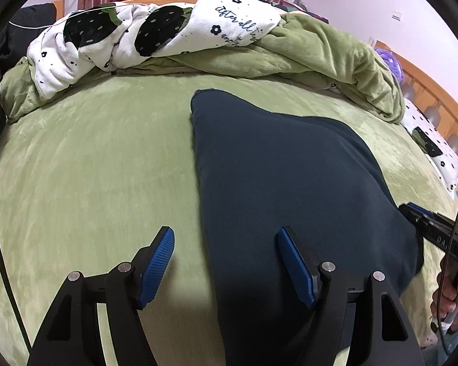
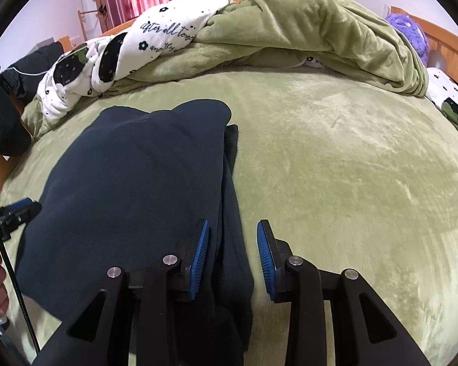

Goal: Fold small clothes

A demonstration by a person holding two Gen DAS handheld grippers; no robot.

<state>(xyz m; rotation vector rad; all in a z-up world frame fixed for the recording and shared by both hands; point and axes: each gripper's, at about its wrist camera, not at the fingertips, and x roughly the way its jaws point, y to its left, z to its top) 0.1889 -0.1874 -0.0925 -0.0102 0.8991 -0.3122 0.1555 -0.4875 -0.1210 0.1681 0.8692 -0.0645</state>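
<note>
A green plush bedspread (image 1: 91, 158) fills both views, with a rumpled green blanket (image 2: 320, 24) and a white black-patterned quilt (image 1: 137, 39) heaped well beyond the jaws. The dark navy garment (image 1: 274, 167) lies flat on the bedspread (folded lengthwise, one edge layered over the other). The left gripper (image 1: 226, 262) has its jaws wide apart, straddling the garment's left edge, pads clear of the cloth. The right gripper (image 2: 232, 256) stands partly open around the garment's right edge, which lies between its jaws without being pinched.
</note>
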